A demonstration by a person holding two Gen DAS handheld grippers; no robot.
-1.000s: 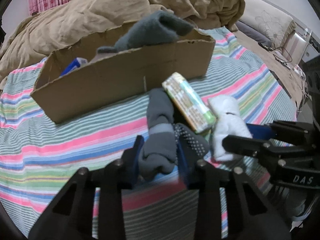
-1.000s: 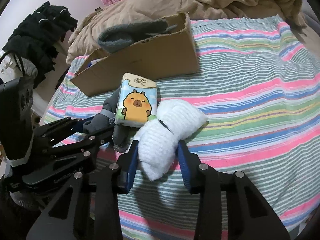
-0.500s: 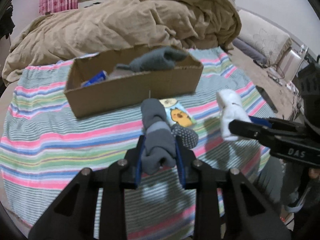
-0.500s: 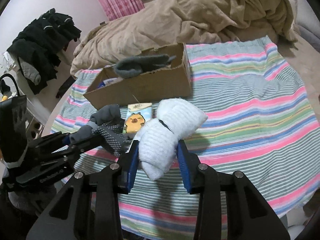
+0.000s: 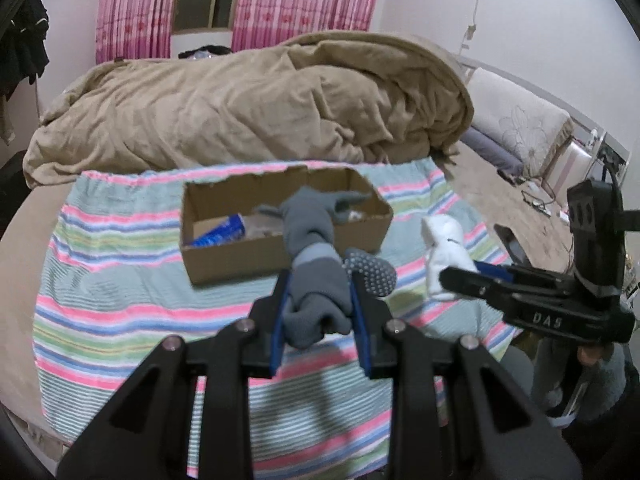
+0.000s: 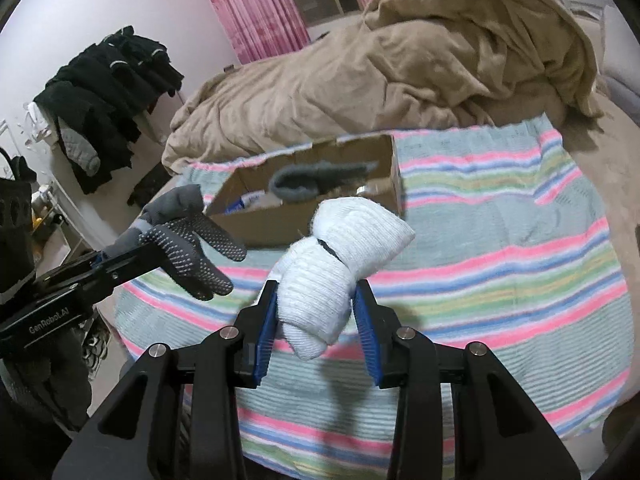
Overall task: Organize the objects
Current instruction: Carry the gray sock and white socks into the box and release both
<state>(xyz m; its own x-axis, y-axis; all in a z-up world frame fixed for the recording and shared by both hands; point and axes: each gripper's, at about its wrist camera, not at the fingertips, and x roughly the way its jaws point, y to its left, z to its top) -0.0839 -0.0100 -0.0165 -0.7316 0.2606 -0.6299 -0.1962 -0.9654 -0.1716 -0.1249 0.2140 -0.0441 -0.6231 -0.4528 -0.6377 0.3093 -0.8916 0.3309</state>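
Note:
My left gripper (image 5: 318, 300) is shut on a grey sock bundle (image 5: 316, 280) with a dotted sole, held well above the striped blanket (image 5: 120, 280). It also shows in the right wrist view (image 6: 180, 240). My right gripper (image 6: 316, 312) is shut on a white rolled sock (image 6: 340, 264), also raised; it shows in the left wrist view (image 5: 444, 256). An open cardboard box (image 5: 240, 256) lies on the blanket ahead, holding another grey sock (image 6: 316, 180) and a blue item (image 5: 220, 232). The tissue pack is hidden from both views.
A rumpled tan duvet (image 5: 248, 104) lies behind the box. Pink curtains (image 5: 304, 0) hang on the back wall. Dark clothes (image 6: 108, 92) hang at the left. A pillow (image 5: 520, 128) and cables lie at the right.
Both grippers have risen and pulled back from the bed, lifting the grey sock bundle and the white sock off the blanket. The tissue pack has dropped out of view.

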